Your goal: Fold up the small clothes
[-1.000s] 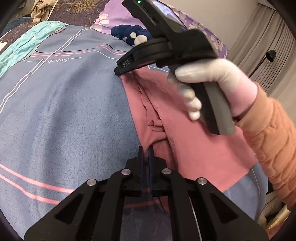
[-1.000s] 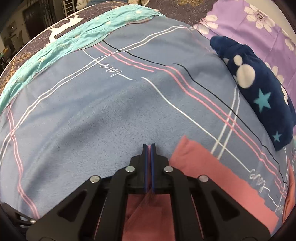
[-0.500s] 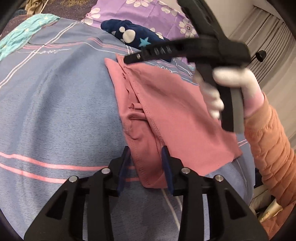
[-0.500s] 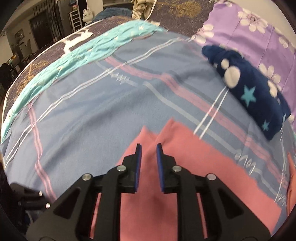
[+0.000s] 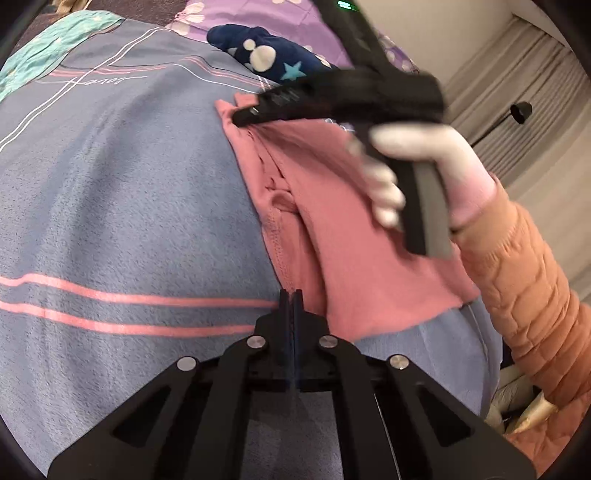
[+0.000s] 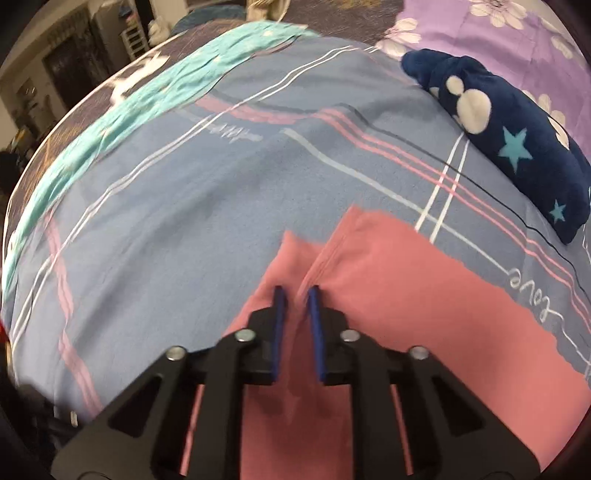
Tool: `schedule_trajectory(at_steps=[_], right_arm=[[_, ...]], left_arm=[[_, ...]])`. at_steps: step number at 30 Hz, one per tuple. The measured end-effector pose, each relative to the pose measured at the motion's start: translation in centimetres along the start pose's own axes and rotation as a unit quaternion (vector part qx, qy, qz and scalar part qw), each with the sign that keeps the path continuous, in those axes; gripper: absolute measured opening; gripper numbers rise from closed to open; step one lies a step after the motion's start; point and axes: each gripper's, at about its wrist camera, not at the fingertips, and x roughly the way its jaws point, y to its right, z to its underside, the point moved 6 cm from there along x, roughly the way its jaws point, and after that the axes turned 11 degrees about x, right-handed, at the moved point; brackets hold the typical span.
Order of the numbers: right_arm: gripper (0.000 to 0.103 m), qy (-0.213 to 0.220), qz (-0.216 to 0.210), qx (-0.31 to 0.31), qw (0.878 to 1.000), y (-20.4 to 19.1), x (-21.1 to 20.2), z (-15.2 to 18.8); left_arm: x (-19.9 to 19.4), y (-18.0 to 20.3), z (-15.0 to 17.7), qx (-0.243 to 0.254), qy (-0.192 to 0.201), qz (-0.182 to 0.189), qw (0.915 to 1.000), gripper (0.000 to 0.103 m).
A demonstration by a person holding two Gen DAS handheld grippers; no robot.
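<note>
Whole thing's on a bed with a blue-grey blanket (image 6: 192, 206), pink and white stripes across it. Purple flowered sheet (image 6: 498, 33) at the far end, teal cloth (image 6: 122, 122) along the edge, and a navy fleece (image 6: 517, 136) with stars lying near the purple. Beige curtains (image 5: 517, 85) and a plain pale wall (image 5: 443, 33) on the right. Dim room with shelves (image 6: 135, 37) beyond the bed.

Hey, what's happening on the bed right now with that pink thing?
A person is folding a small pink garment on a blue plaid blanket, a handheld gripper in each hand. The left gripper is shut at the garment's near edge; whether it pinches cloth is unclear. The right gripper hangs open over the far end. A navy star-print item lies beyond.
</note>
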Motion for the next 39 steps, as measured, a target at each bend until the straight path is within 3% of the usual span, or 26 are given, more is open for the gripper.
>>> schedule_trajectory(at_steps=[3, 8, 11, 13, 15, 16, 22, 28, 32, 35, 39], right_arm=[[0.011, -0.004, -0.009, 0.024, 1.0, 0.2, 0.2, -0.7], [0.015, 0.025, -0.008, -0.005, 1.0, 0.3, -3.2, 0.8], [0.03, 0.054, -0.007, -0.026, 0.998, 0.7, -6.4, 2.9], [0.054, 0.074, -0.01, -0.036, 0.997, 0.7, -8.2, 4.7], [0.069, 0.111, 0.006, -0.056, 0.992, 0.3, -10.4, 7.1], [0.071, 0.124, 0.017, -0.064, 0.99, 0.1, -11.2, 8.3], [0.068, 0.111, 0.015, -0.076, 0.991, -2.0, -13.3, 14.3], [0.065, 0.112, 0.046, -0.142, 0.982, -5.3, -12.6, 18.7], [0.065, 0.086, 0.101, -0.149, 0.98, -5.5, -10.0, 19.2], [0.065, 0.098, 0.128, -0.132, 0.978, -5.2, -9.2, 18.4], [0.056, 0.113, 0.153, -0.13, 0.973, -5.6, -8.5, 17.4]], left_arm=[[-0.4, -0.2, 0.3, -0.006, 0.002, 0.005, 1.0, 0.0], [-1.8, -0.9, 0.6, -0.008, 0.017, -0.012, 0.9997, 0.0], [-2.8, -1.5, 0.9, -0.017, 0.027, -0.015, 0.9994, 0.0], [-2.8, -1.9, 0.6, -0.02, 0.031, -0.02, 0.9991, 0.0], [-3.1, -2.2, 0.6, -0.024, 0.036, -0.024, 0.9988, 0.002], [-3.2, -2.3, 0.6, -0.026, 0.037, -0.027, 0.9986, 0.005], [-4.2, -2.8, 1.1, -0.039, 0.046, -0.042, 0.9973, 0.016], [-4.7, -3.0, 1.7, -0.047, 0.054, -0.044, 0.9964, 0.024], [-5.3, -3.2, 1.7, -0.049, 0.057, -0.051, 0.9959, 0.029], [-5.6, -3.3, 1.7, -0.046, 0.059, -0.058, 0.9955, 0.031], [-5.7, -3.5, 1.6, -0.049, 0.06, -0.061, 0.9951, 0.032]])
